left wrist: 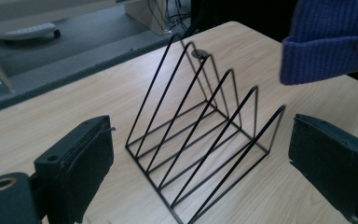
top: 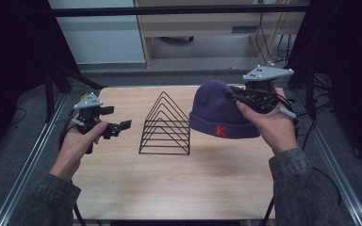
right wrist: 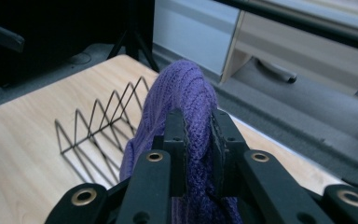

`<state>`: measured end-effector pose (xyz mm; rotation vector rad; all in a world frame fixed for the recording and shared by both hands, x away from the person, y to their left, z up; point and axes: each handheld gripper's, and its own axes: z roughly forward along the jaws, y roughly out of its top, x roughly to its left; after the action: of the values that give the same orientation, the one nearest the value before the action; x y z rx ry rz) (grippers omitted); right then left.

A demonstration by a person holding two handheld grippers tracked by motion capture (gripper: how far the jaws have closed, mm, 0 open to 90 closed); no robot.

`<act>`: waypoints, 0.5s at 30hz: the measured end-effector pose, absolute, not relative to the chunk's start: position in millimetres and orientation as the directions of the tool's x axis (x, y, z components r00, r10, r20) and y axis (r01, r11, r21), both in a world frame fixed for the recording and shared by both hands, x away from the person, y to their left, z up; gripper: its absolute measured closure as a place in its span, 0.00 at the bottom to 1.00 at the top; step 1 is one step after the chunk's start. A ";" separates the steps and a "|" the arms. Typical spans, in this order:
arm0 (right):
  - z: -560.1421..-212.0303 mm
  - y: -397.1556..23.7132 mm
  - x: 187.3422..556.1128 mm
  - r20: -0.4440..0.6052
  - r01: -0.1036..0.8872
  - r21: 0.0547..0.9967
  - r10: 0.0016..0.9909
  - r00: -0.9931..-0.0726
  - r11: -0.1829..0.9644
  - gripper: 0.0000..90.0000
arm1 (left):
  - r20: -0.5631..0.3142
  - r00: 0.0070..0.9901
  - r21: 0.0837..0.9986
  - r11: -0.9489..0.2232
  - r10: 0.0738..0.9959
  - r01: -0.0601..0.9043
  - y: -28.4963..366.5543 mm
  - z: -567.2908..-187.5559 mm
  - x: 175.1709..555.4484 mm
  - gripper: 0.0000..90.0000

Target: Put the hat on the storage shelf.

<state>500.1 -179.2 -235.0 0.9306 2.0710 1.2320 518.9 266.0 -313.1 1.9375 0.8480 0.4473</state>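
A: Seeing the purple ribbed knit beanie with a red letter on its cuff (top: 219,113) hanging above the pale wooden table (top: 179,183), just right of the black wire triangular file rack (top: 166,125).

B: Being pinched by the right gripper (right wrist: 198,140), jaws pressing together on a fold of the knit near its crown.

A: Noting the left gripper (top: 118,127) hovering left of the rack, pointing toward it.

B: Standing spread wide there, pads (left wrist: 88,163) gripping nothing, framing the rack (left wrist: 200,140) in the left gripper view, cuff (left wrist: 328,44) showing above right.
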 end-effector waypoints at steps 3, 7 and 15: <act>-225.7 -172.6 504.9 -0.112 0.263 0.907 0.791 -0.602 0.328 0.87 | -0.038 0.704 0.876 -0.316 0.709 0.366 259.6 -302.1 521.5 0.07; -218.1 -163.4 512.0 -0.106 0.254 0.916 0.795 -0.597 0.312 0.87 | -0.038 0.715 0.872 -0.326 0.698 0.364 253.4 -295.8 523.7 0.07; -205.5 -146.6 523.2 -0.093 0.233 0.930 0.796 -0.599 0.284 0.87 | -0.021 0.739 0.874 -0.347 0.673 0.340 238.1 -286.7 529.3 0.07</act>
<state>523.2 -146.6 -205.5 0.9190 1.9983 1.3083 529.3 238.1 -286.7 1.9590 0.7720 0.4272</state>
